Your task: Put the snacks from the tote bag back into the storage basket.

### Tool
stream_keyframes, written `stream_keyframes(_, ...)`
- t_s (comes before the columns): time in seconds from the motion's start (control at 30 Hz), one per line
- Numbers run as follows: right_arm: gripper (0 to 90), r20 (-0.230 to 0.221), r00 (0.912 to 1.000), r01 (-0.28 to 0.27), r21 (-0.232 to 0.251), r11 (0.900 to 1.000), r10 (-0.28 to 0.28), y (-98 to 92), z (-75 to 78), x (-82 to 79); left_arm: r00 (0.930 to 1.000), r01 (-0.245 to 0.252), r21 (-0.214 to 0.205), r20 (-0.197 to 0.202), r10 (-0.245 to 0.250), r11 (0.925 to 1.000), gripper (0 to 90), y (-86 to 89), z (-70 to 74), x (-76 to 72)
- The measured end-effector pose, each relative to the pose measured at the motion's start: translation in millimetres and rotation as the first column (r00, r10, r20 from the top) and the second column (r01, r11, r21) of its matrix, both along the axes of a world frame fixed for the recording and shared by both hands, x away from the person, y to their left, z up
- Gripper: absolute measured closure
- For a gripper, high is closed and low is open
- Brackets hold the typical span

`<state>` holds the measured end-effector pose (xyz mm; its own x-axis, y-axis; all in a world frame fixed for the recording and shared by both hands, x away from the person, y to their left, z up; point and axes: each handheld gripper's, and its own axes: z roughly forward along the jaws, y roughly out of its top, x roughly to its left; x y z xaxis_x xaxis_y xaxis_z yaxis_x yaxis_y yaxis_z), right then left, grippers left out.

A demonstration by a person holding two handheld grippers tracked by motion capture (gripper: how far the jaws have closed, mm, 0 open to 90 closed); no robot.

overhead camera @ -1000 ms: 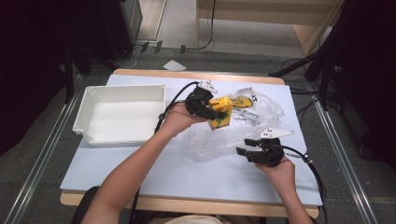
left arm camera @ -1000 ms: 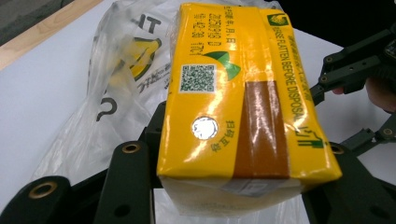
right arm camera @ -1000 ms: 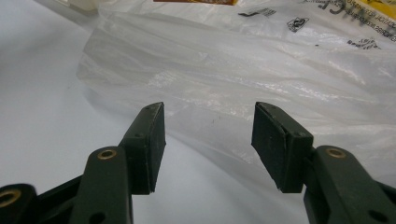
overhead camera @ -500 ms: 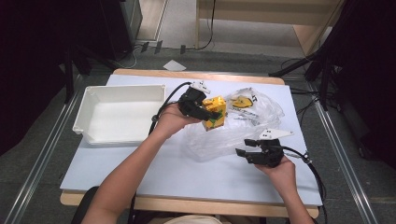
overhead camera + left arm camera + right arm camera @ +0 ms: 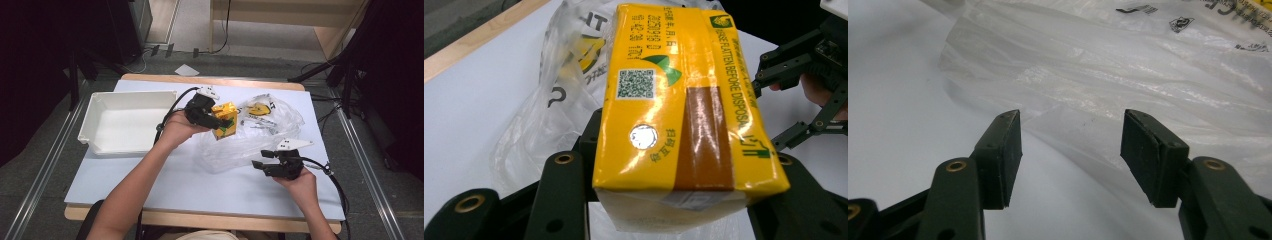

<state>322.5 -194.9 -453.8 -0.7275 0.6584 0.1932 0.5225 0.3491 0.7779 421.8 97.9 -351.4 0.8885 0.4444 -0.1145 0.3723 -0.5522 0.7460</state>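
While the left tongs (image 5: 220, 121) clamp a yellow drink carton (image 5: 224, 120) between their pads, the carton hangs clear of the counter (image 5: 150, 180), just beside the left edge of the crumpled clear plastic bag (image 5: 260, 135) and between that bag and the white tray (image 5: 127, 122). In the left gripper view the carton (image 5: 679, 105) lies lengthwise between the jaws, its printed side up. The right tongs (image 5: 257, 165) sit at the bag's near edge, their jaws having just been opening and standing wide with nothing between them; the bag (image 5: 1128, 75) lies just ahead of their pads (image 5: 1003, 150).
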Motion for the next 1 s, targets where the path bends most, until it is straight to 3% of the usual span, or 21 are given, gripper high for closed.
stream_keyframes(0.37, 43.1, -0.002, 1.0000, 0.002, -0.002, 1.0000, -0.002, -0.1, 0.3, -0.1, 0.9999, -0.011, 0.010, -0.008, 0.011, 0.9999, 52.7, 11.9, 2.2, 0.6)
stream_keyframes(1.0, 43.2, -0.016, 0.9999, -0.004, 0.018, 0.9998, 0.005, 0.6, -0.7, 4.1, 0.9992, -0.033, 0.017, 0.020, 0.033, 0.9993, 52.7, 38.9, 13.7, -0.3)
